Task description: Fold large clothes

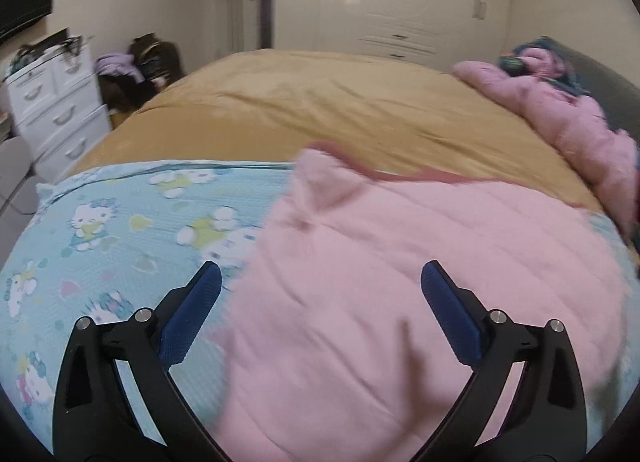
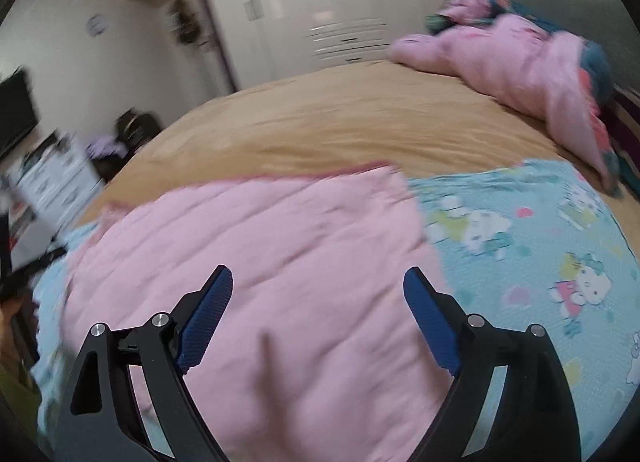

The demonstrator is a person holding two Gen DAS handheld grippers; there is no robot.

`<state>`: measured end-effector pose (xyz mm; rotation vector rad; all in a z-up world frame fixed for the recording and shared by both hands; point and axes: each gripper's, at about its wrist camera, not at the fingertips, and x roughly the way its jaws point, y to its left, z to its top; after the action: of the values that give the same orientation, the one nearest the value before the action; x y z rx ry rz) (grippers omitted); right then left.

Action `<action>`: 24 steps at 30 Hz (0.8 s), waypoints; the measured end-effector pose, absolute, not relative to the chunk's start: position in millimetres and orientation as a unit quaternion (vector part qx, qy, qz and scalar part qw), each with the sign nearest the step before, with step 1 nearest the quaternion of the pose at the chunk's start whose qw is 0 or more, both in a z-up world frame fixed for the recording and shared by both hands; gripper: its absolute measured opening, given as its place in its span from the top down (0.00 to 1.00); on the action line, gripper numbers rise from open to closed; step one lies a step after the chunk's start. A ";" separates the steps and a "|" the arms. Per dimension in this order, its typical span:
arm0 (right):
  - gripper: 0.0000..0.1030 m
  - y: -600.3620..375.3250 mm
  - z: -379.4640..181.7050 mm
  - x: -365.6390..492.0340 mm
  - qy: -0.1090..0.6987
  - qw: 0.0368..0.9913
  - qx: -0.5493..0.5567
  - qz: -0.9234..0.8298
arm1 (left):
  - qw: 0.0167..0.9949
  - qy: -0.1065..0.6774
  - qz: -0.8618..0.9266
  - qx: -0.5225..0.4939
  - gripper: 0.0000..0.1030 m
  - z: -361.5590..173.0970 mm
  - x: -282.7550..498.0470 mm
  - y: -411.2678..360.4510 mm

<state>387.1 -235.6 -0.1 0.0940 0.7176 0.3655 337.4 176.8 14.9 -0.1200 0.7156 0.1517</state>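
Observation:
A large pink quilted garment point(image 1: 400, 282) lies spread on a light-blue cartoon-print blanket point(image 1: 120, 222) on the bed; it also shows in the right wrist view point(image 2: 260, 262), with the blanket point(image 2: 540, 242) to its right. My left gripper point(image 1: 320, 278) is open and empty, hovering over the garment's left edge. My right gripper point(image 2: 318, 282) is open and empty above the garment's right part. Both views are motion-blurred.
The bed has a mustard cover point(image 1: 320, 102). A second crumpled pink garment point(image 1: 560, 110) lies near the headboard, also in the right wrist view point(image 2: 520, 62). A white drawer unit point(image 1: 56, 102) stands left of the bed. White wardrobes point(image 1: 400, 2) line the far wall.

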 end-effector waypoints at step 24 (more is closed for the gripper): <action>0.04 -172.5 -41.4 363.8 0.398 0.894 -0.011 0.205 | 0.921 0.389 0.017 -0.004 0.09 -32.7 321.0 85.6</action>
<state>363.8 -172.5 -41.4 -0.0233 0.8247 0.4259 321.0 85.6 -32.7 -0.0084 0.7986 0.0342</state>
